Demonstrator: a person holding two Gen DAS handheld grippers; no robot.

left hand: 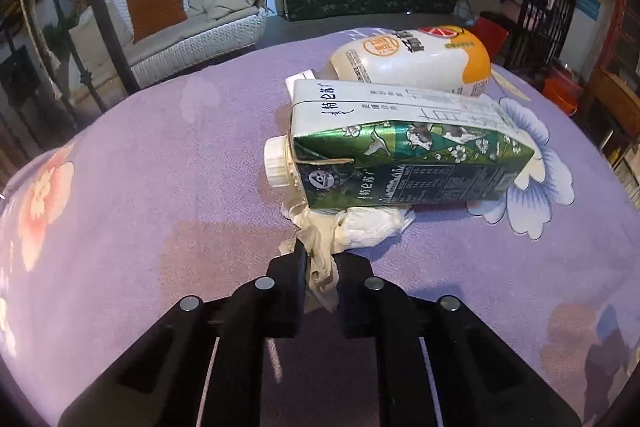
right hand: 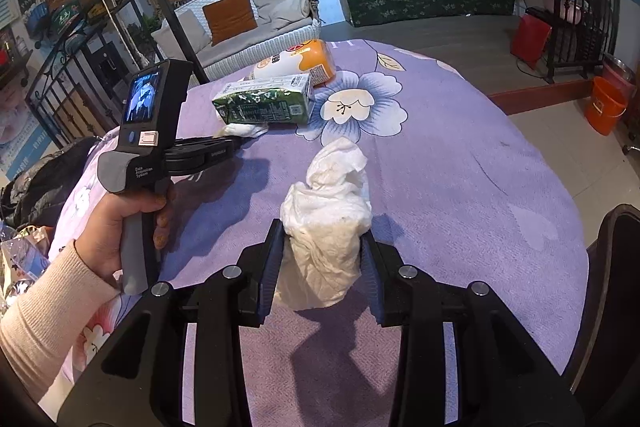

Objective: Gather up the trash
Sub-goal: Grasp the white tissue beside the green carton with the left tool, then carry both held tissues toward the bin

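My left gripper [left hand: 320, 259] pinches the tissue [left hand: 360, 227] trailing upward under the carton [left hand: 400, 163]; my right gripper [right hand: 322, 247] clamps its wad [right hand: 328, 227].

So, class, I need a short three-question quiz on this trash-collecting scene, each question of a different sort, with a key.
1. True or false: the green milk carton stands upright.
2. What does the right gripper hold? A crumpled white tissue; B bottle; C carton.
3. Fill in: the left gripper pinches the stained tissue lying beside the ____.

Key: 1 false, it lies on the purple floral tablecloth; 2 A; 3 carton.
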